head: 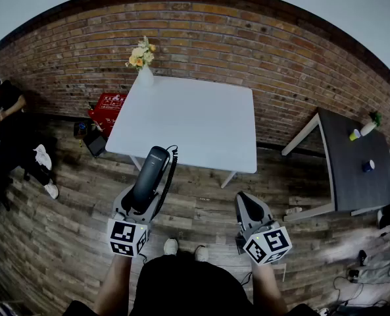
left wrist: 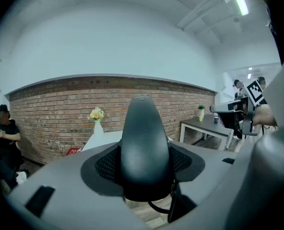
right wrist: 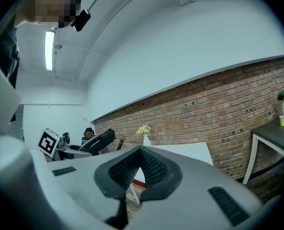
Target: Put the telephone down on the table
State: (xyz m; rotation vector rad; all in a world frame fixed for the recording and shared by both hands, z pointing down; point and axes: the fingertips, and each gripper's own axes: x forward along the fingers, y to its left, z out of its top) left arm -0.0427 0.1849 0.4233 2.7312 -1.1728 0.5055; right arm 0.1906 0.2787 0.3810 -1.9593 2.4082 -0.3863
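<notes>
**Now: phone clamped in the left gripper, off the table**

In the lower left-centre of the head view, the left gripper (head: 142,207) pinches the dark phone (head: 151,171) by its lower end. The left gripper view shows both pads pressed against the phone's sides, and the phone fills the middle of that frame. It points up-frame, away from the person, and its far tip reaches the near edge of the white table (head: 201,127) as pictured. The rest of it lies over the wood floor (head: 63,236). It is held in the air and does not rest on the tabletop. Whether the tip is actually above the table cannot be told. A dark cord (head: 172,171) loops along the phone's right side.

At lower right-centre, the right gripper (head: 247,205) holds nothing. In its own view the two pads meet at their tips, so the jaws are pressed together. It hangs over the floor, apart from the table's near right corner.

The table fills the middle of the head view. A white vase (head: 145,78) with flowers (head: 141,54) stands at its far left corner, against the brick wall (head: 247,38). A red crate (head: 108,108) sits on the floor left of the table. A dark table (head: 348,176) with small items stands at the right edge. A person (head: 5,127) in black is at the far left.
</notes>
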